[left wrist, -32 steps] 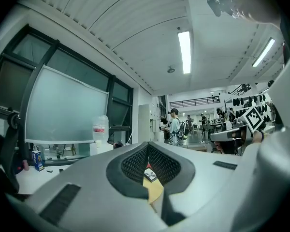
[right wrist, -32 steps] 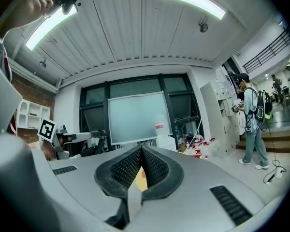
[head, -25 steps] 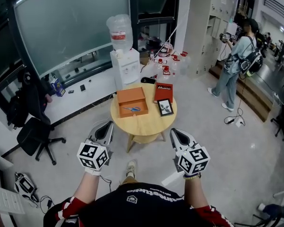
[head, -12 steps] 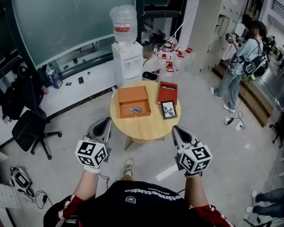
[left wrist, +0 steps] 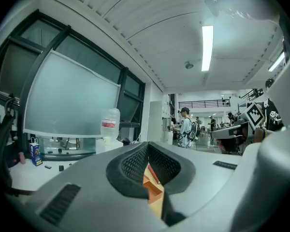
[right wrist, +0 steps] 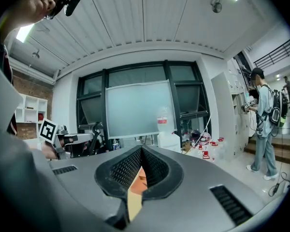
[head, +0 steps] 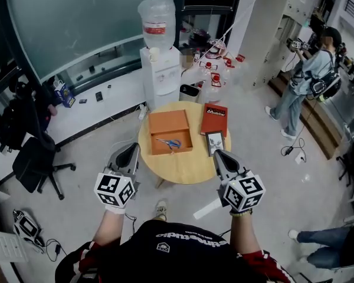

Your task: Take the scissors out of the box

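An open orange box lies on a small round wooden table. Blue-handled scissors rest in its near half. My left gripper hangs at the table's near left edge, short of the box, shut with nothing in it. My right gripper is over the near right edge, beside a framed picture, also shut and empty. In the left gripper view the jaws of the left gripper meet at the tip, and the box shows through the gap behind them. The right gripper is likewise closed in its own view.
A red book lies on the table's far right. A water dispenser stands behind the table, with bottles on the floor beside it. A black office chair is at the left. A person stands at the far right.
The table and box have drawn closer and lower in the head view. Both grippers have advanced from open floor to the table's near edge, still shut.
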